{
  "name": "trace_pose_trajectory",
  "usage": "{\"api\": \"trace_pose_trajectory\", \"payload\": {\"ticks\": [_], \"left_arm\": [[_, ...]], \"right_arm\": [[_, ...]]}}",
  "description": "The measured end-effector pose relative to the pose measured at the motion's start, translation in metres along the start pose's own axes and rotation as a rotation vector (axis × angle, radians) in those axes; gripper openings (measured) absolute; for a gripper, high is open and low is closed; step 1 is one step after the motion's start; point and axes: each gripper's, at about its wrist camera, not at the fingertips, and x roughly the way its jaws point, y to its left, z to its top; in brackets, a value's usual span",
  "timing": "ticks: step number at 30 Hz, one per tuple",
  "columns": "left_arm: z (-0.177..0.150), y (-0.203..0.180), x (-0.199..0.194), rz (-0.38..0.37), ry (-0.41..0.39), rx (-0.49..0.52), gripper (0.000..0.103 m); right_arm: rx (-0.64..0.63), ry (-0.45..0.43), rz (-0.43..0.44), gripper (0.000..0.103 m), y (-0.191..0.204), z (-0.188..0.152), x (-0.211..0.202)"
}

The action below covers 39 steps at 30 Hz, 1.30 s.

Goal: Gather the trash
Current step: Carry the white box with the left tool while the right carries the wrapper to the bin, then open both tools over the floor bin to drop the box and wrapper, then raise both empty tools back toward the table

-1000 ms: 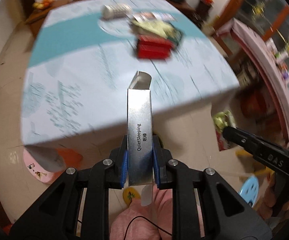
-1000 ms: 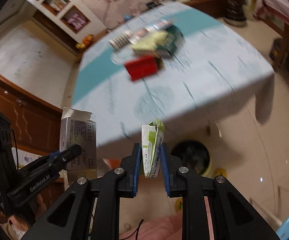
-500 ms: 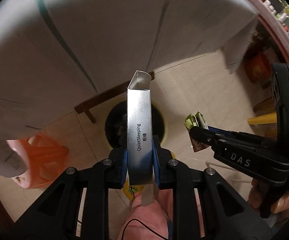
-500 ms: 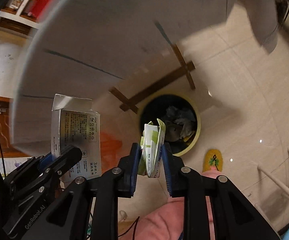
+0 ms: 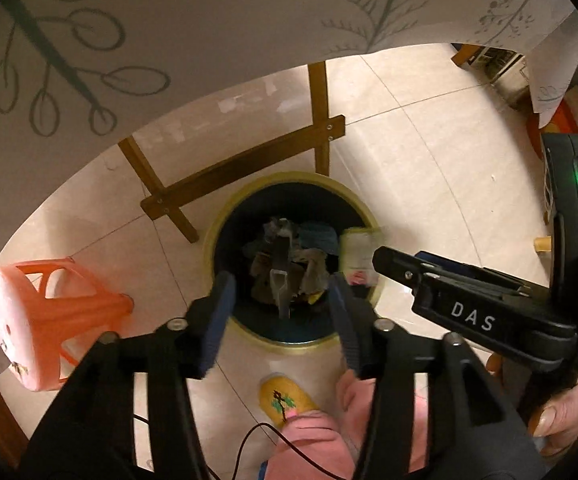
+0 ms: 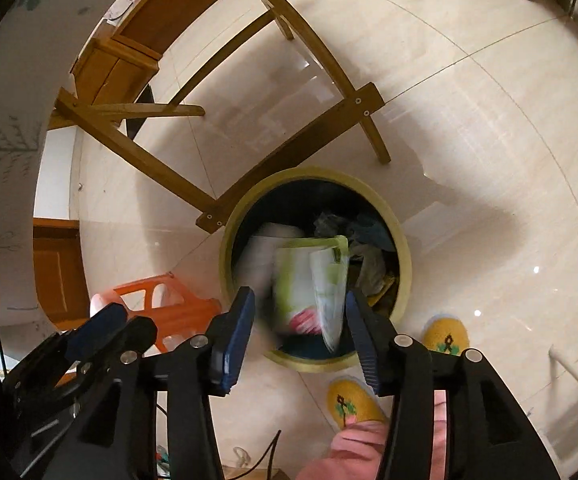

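Both grippers point down over the round trash bin (image 5: 213, 240) on the floor. The left gripper (image 5: 281, 300) has its jaws spread wide with nothing between them; below, a silver carton (image 5: 280, 280) sits end-on among the crumpled rubbish inside the bin. The right gripper (image 6: 299, 320) also has its jaws wide apart. A green-and-white wrapper (image 6: 313, 280) shows blurred between them and above the bin's mouth; whether it touches a pad I cannot tell. In the left wrist view that wrapper (image 5: 357, 248) appears at the bin's right rim, just ahead of the right gripper's black tip.

The bin has a yellowish rim and dark inner wall (image 6: 405, 264). It stands on glossy beige floor tiles (image 6: 489, 160), beside the crossed wooden legs (image 5: 245, 172) of the bench, whose pale cloth with a leaf print (image 5: 209, 20) hangs above. An orange plastic stool (image 5: 45, 312) stands to the left of the bin. Yellow slippers (image 6: 349, 400) and pink trouser legs (image 5: 321, 440) show at the bottom.
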Motion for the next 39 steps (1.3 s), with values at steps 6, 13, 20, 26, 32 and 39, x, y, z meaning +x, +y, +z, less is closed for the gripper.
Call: {"api": "trace_pose_trajectory", "payload": {"ticks": [6, 13, 20, 26, 32, 39], "left_arm": [[0.008, 0.006, -0.007, 0.022, -0.001, -0.019, 0.047], [0.008, 0.007, -0.067, 0.032, -0.047, -0.033, 0.047], [0.014, 0.010, -0.167, 0.025, -0.117, -0.067, 0.047], [0.014, 0.019, -0.251, 0.007, -0.163, -0.079, 0.047], [0.010, 0.030, -0.327, 0.007, -0.216, -0.077, 0.047], [0.014, 0.050, -0.393, 0.021, -0.295, -0.097, 0.047]], "right_arm": [[-0.029, -0.013, 0.014, 0.059, 0.009, 0.000, -0.007], [-0.061, -0.029, 0.029, 0.059, 0.033, 0.000, -0.052], [-0.112, -0.068, 0.034, 0.059, 0.074, -0.007, -0.129], [-0.143, -0.097, 0.046, 0.059, 0.115, -0.018, -0.204], [-0.241, -0.141, 0.051, 0.059, 0.161, -0.029, -0.272], [-0.361, -0.223, 0.023, 0.059, 0.207, -0.037, -0.336]]}}
